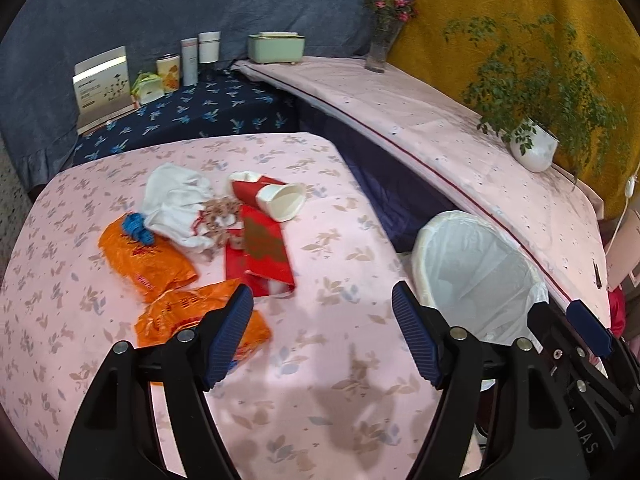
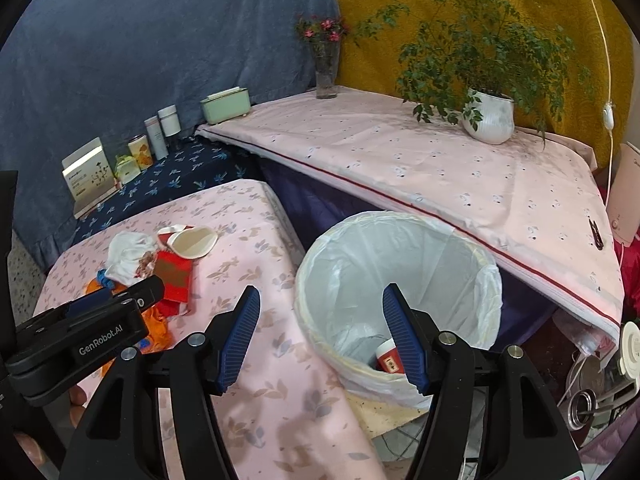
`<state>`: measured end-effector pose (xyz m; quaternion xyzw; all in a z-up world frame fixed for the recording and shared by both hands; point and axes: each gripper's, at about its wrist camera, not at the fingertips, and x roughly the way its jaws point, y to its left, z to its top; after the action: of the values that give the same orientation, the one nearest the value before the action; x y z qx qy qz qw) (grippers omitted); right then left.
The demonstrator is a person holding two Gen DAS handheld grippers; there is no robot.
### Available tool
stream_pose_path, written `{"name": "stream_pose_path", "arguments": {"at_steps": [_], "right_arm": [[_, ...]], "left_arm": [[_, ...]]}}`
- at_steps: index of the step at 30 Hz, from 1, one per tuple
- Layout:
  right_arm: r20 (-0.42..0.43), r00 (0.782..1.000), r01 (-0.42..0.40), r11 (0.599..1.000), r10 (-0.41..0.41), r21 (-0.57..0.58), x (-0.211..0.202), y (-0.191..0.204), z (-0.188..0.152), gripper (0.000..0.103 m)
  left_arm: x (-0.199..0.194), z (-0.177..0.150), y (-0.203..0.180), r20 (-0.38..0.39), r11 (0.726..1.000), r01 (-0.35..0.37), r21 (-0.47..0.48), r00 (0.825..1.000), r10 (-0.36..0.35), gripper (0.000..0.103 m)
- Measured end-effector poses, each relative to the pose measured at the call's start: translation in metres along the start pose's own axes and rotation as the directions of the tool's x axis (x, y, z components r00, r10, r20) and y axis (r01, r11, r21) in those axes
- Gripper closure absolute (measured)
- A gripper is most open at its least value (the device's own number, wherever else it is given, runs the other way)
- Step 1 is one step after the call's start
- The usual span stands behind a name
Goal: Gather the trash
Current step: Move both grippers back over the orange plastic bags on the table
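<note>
On the pink-clothed table lie two orange wrappers (image 1: 148, 258), one white cloth (image 1: 176, 204), one paper cup (image 1: 282, 200) and what looks like two red paper pieces (image 1: 262, 252), though they overlap. One lined bin (image 2: 400, 280) holds one small red-and-white item (image 2: 387, 358). Two plants stand on the far shelf: one potted plant (image 2: 490, 116) and one flower vase (image 2: 326, 72).

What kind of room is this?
Probably a room in someone's home: cloth-covered tables, a potted plant, a vase of flowers and a lined waste bin beside the pink tablecloth.

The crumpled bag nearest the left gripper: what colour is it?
Orange bag with red print, clearest in the left wrist view.
</note>
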<state>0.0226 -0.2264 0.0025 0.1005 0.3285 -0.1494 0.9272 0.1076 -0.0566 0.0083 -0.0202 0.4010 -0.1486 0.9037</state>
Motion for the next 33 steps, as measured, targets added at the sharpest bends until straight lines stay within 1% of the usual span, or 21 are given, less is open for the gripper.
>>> {"name": "stream_pose_path", "arguments": {"at_steps": [1, 10, 16, 18, 19, 20, 24, 29, 33], "right_arm": [[-0.003, 1.0, -0.004, 1.0, 0.004, -0.003, 0.0, 0.003, -0.001, 0.041], [-0.033, 0.999, -0.042, 0.998, 0.04, -0.038, 0.005, 0.036, -0.013, 0.041], [-0.059, 0.997, -0.061, 0.996, 0.058, -0.064, 0.011, 0.058, -0.02, 0.041], [-0.068, 0.996, -0.068, 0.995, 0.063, -0.075, 0.014, 0.064, -0.024, 0.041], [-0.072, 0.995, -0.071, 0.994, 0.065, -0.081, 0.015, 0.068, -0.025, 0.041], [-0.077, 0.995, -0.073, 0.994, 0.067, -0.086, 0.017, 0.071, -0.026, 0.041], [-0.098, 0.992, -0.086, 0.991, 0.076, -0.107, 0.024, 0.087, -0.032, 0.041], [-0.125, 0.989, -0.1, 0.987, 0.084, -0.126, 0.035, 0.103, -0.037, 0.041], [-0.142, 0.986, -0.107, 0.985, 0.087, -0.135, 0.044, 0.111, -0.04, 0.041]], "left_arm": [[-0.001, -0.001, 0.005, 0.0, 1.0, -0.009, -0.008, 1.0, 0.009, 0.031], [0.001, -0.013, 0.055, -0.021, 0.994, -0.074, -0.076, 0.997, 0.073, 0.031], [0.009, -0.024, 0.085, -0.057, 0.987, -0.109, -0.122, 0.993, 0.102, 0.03], [0.013, -0.028, 0.095, -0.073, 0.983, -0.12, -0.138, 0.991, 0.11, 0.028], [0.015, -0.03, 0.099, -0.084, 0.981, -0.128, -0.147, 0.99, 0.116, 0.023], [0.016, -0.032, 0.103, -0.09, 0.979, -0.132, -0.154, 0.989, 0.119, 0.02], [0.025, -0.037, 0.116, -0.119, 0.976, -0.132, -0.171, 0.986, 0.113, 0.02], [0.037, -0.04, 0.125, -0.156, 0.975, -0.148, -0.168, 0.98, 0.122, 0.02], [0.048, -0.042, 0.133, -0.188, 0.973, -0.146, -0.181, 0.976, 0.111, 0.02]]}}
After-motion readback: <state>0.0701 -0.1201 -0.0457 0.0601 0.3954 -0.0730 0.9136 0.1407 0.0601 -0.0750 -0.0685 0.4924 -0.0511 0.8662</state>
